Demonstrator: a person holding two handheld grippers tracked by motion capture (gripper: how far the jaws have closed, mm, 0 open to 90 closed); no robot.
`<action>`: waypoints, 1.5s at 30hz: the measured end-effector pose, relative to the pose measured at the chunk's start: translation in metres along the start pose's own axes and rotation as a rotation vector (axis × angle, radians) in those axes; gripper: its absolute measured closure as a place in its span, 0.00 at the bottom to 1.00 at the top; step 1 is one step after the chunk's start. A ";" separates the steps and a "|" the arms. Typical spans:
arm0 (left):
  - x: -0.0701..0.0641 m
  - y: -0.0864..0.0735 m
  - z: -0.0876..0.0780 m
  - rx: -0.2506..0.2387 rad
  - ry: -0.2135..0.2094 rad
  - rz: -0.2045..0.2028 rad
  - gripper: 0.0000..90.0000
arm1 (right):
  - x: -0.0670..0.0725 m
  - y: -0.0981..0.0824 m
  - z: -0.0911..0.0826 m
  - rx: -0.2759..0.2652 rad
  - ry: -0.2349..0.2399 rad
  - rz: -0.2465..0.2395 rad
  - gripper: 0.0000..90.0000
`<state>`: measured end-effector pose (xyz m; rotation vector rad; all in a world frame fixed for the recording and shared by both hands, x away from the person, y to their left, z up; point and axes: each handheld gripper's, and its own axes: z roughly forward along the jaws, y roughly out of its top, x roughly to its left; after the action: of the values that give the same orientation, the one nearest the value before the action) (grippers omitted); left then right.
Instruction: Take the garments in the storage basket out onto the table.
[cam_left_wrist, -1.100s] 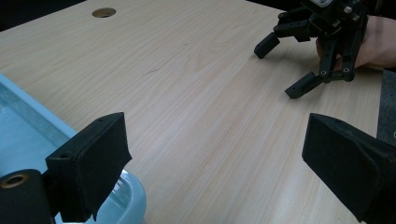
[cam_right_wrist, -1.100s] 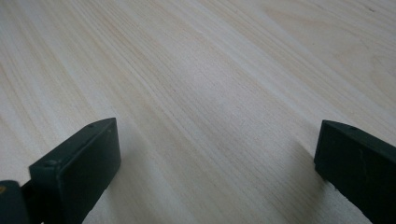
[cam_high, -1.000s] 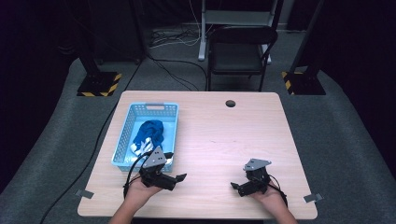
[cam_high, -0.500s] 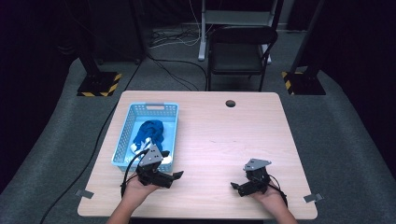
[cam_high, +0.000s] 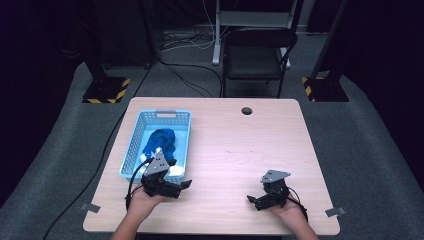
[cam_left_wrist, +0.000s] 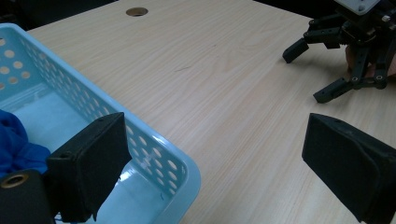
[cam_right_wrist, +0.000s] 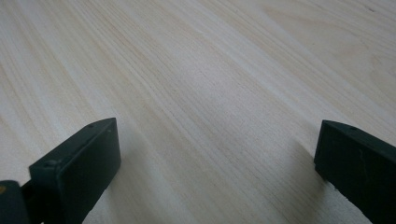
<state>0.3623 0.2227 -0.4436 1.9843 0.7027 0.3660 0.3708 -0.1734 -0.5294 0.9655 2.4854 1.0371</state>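
High view: a light blue perforated basket (cam_high: 135, 142) stands on the left part of the wooden table (cam_high: 240, 150), holding a crumpled blue cloth (cam_high: 161, 142). Left gripper (cam_high: 184, 184), jaws spread wide and empty, sits at the basket's near corner; in the left gripper view one jaw overlaps the basket rim (cam_left_wrist: 154, 140). Right gripper (cam_high: 253, 201), jaws likewise parted with nothing between them, rests over bare table well to the right.

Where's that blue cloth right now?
In the high view, the blue cloth lies inside the light blue basket on the table's left side, just beyond the left claw.
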 end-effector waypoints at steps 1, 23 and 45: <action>0.001 0.000 0.000 0.000 0.002 -0.001 0.07 | 0.000 0.000 0.000 0.000 0.000 0.000 0.00; 0.014 -0.005 -0.005 0.017 0.058 -0.046 0.07 | 0.000 0.000 0.000 0.000 0.000 0.000 0.00; 0.038 -0.005 -0.014 0.010 0.142 -0.133 0.07 | 0.000 0.000 0.000 0.000 -0.002 0.001 0.00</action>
<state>0.3833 0.2581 -0.4421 1.9224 0.9232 0.4266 0.3709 -0.1734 -0.5294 0.9673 2.4838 1.0364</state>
